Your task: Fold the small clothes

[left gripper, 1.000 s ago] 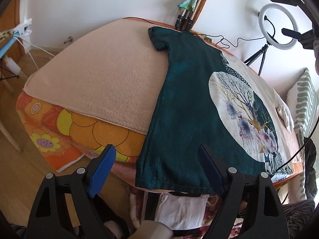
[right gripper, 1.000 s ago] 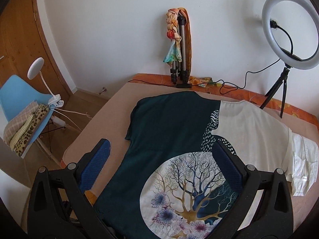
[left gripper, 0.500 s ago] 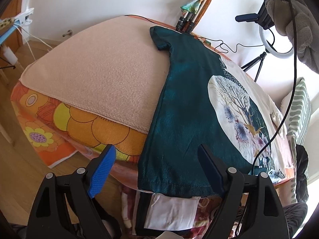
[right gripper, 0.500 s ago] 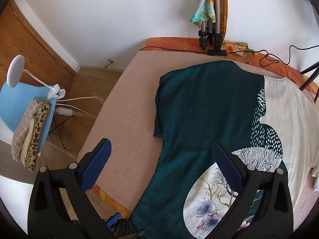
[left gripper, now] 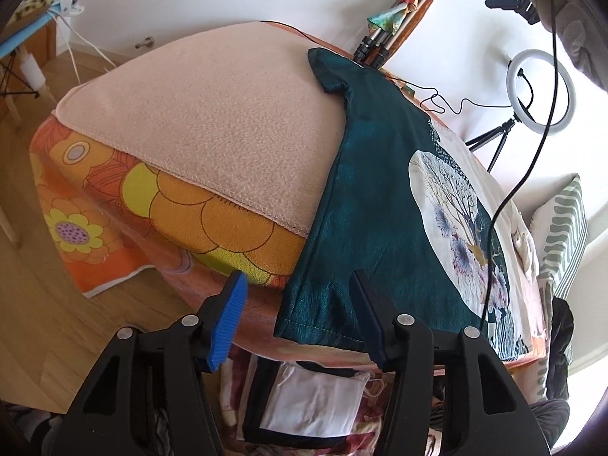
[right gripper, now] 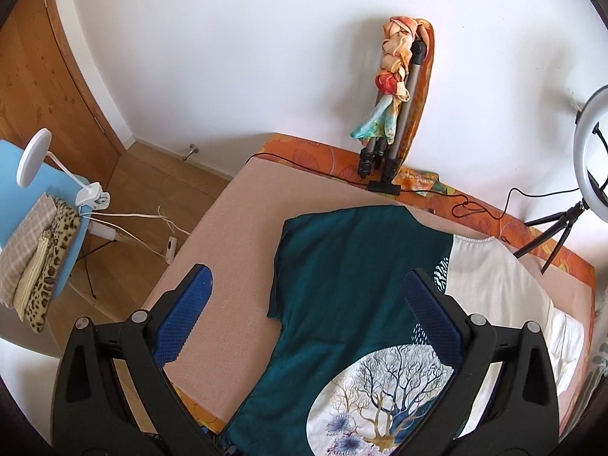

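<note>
While the teal T-shirt [left gripper: 383, 197] lies spread flat, print side up, on the beige blanket [left gripper: 212, 121] that covers the desk, its hem hanging slightly over the near edge, neither claw is closed on anything. The left claw [left gripper: 300, 319] is held with its jaws apart at the near left hem corner, which sits between the blue pads and appears touched by the right-hand pad. The right claw [right gripper: 307, 323] is held with its jaws apart above the shirt, apart from the fabric, with the left sleeve [right gripper: 283, 266] seen beyond it. No fold is judged to have been started. If only the top layer of the hem is pinched, the shirt is likely to be separated rather than folded, and a crooked crease would result. If the corner is pulled toward the edge, the garment could be dragged off the desk, along with the loose blanket. A black cable [left gripper: 532, 159] is seen hanging across the printed area and could be caught during a lift.
</note>
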Motion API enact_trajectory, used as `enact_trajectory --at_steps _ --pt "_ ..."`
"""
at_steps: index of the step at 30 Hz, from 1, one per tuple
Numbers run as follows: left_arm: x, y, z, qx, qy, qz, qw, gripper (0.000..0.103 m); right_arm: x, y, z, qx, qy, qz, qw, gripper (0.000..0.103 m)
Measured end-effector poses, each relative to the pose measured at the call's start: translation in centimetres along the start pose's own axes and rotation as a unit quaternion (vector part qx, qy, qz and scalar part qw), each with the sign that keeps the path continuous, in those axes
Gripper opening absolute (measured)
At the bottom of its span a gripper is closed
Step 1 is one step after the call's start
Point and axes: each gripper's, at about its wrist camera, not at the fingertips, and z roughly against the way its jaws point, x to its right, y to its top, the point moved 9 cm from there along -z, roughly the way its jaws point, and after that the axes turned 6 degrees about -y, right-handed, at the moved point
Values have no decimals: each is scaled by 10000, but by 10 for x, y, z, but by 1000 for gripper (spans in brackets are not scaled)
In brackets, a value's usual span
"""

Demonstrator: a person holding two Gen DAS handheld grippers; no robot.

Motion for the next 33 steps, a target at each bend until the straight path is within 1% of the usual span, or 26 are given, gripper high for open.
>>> enact_trajectory --at_steps 4,7,9,14,18,22,26,31,33 --pt "3 -8 -5 -155 -303 236 9991 39 -17 -4 -56 -234 44 94 9997 103" --pt "9 -15 -12 -335 -532 291 9976 36 -34 -12 -103 -490 207 51 9986 99" --pt "11 -17 -16 -414 -691 399 9960 35 -46 -16 -133 -625 253 90 9977 95" --pt "3 -13 -18 -405 -902 738 9924 34 -65 -27 -199 -912 275 113 9954 90" --pt "4 -13 -18 -367 -977 724 9919 34 -72 -35 -238 -1133 305 55 9931 80" --pt "3 -13 -18 -352 -1068 769 9907 33 -74 -40 -262 -1253 171 123 9919 77" --pt "1 -13 -18 -338 -1095 765 9905 33 -77 -46 -276 -1383 126 231 9900 65" --pt "-1 -13 -18 -327 -1128 823 9897 33 -81 -47 -281 -1293 -140 664 9893 63" --pt "0 -12 -18 -317 -1116 807 9900 33 -81 -47 -280 -1272 -163 752 9889 58"
